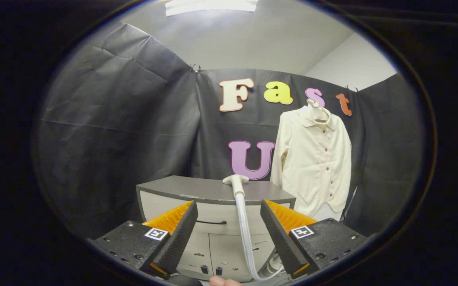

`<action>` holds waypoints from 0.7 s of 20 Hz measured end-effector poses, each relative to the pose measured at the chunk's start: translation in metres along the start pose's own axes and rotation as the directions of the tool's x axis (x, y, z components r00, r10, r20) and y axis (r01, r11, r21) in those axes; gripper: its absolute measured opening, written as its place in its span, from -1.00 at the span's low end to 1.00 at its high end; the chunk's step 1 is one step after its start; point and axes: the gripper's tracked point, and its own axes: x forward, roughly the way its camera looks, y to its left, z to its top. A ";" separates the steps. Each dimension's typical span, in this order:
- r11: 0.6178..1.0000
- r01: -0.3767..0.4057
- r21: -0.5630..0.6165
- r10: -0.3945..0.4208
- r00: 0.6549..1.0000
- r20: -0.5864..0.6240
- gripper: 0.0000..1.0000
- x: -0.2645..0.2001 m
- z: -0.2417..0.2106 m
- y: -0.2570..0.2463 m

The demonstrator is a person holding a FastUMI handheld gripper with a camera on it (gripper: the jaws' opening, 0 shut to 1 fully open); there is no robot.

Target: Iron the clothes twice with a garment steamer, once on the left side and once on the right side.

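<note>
The gripper [227,228] is spread wide, its two ribbed, wedge-shaped fingers [179,234] holding nothing. Between them, farther off, runs a pale, smooth, flexible hose [245,230] that curves down and loops back near the right finger's base, where its end is hard to make out. The hose rises to the white plastic garment steamer head [235,181], a flared nozzle lying at the front edge of the grey tabletop [197,188] of a cabinet with pale drawer fronts [213,222] and a thin dark handle. Beyond the tabletop's right end, a cream, long-sleeved, collared shirt [312,159] with small reddish buttons hangs against the creased black cloth wall [113,119]; its hanger is barely visible and its hem is partly cut off by the right finger. A fingertip [223,281] peeks below the gripper.
</note>
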 end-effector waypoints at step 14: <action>1.000 0.006 0.003 -0.006 0.999 -0.032 0.93 0.066 -0.010 -0.006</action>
